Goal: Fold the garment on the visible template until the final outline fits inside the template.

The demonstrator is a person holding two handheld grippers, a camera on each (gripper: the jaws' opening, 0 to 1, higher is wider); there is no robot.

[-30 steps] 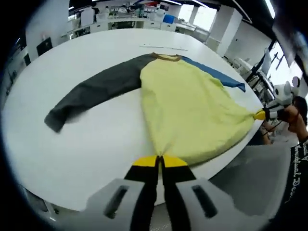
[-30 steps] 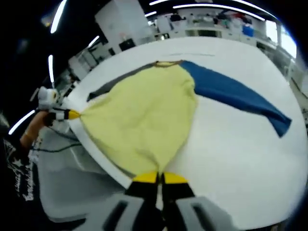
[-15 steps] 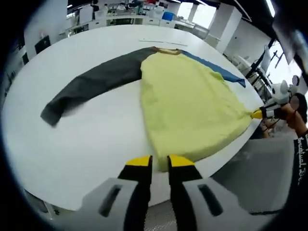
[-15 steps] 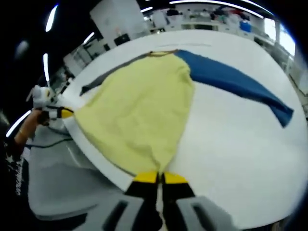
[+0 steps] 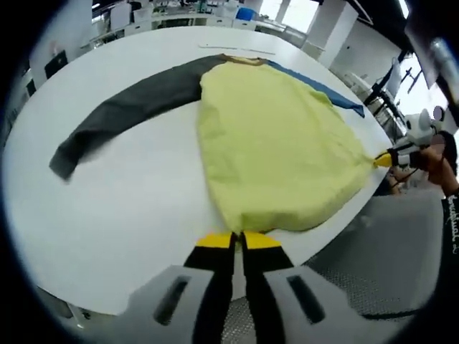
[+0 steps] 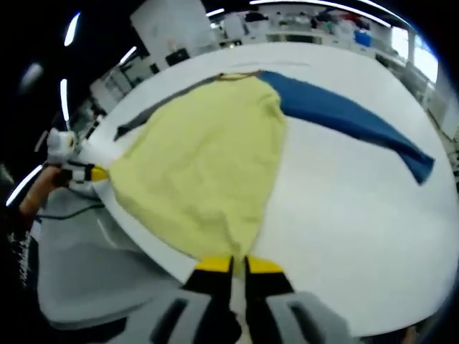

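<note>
A long-sleeved garment lies flat on the white table (image 5: 122, 215). Its body (image 5: 276, 143) is yellow, with one dark grey sleeve (image 5: 122, 115) and one blue sleeve (image 5: 323, 89). In the right gripper view the yellow body (image 6: 208, 158) spreads toward me and the blue sleeve (image 6: 351, 118) runs off to the right. My left gripper (image 5: 238, 240) is shut at the near hem, pinching its edge. My right gripper (image 6: 231, 264) is shut on the other hem corner, which is drawn to a point. Each gripper shows in the other's view, the right gripper (image 5: 387, 159) and the left gripper (image 6: 95, 173).
A thin marked line (image 5: 237, 49) lies on the table beyond the collar. The table's curved edge runs just in front of both grippers, with grey floor (image 5: 373, 251) below. A person's hand (image 5: 439, 154) holds the right gripper. Desks and equipment stand far behind.
My left gripper was shut on the hem, then opened half a second ago, and has now shut on the hem again. The pulled point at that corner has relaxed. The right gripper kept its hold.
</note>
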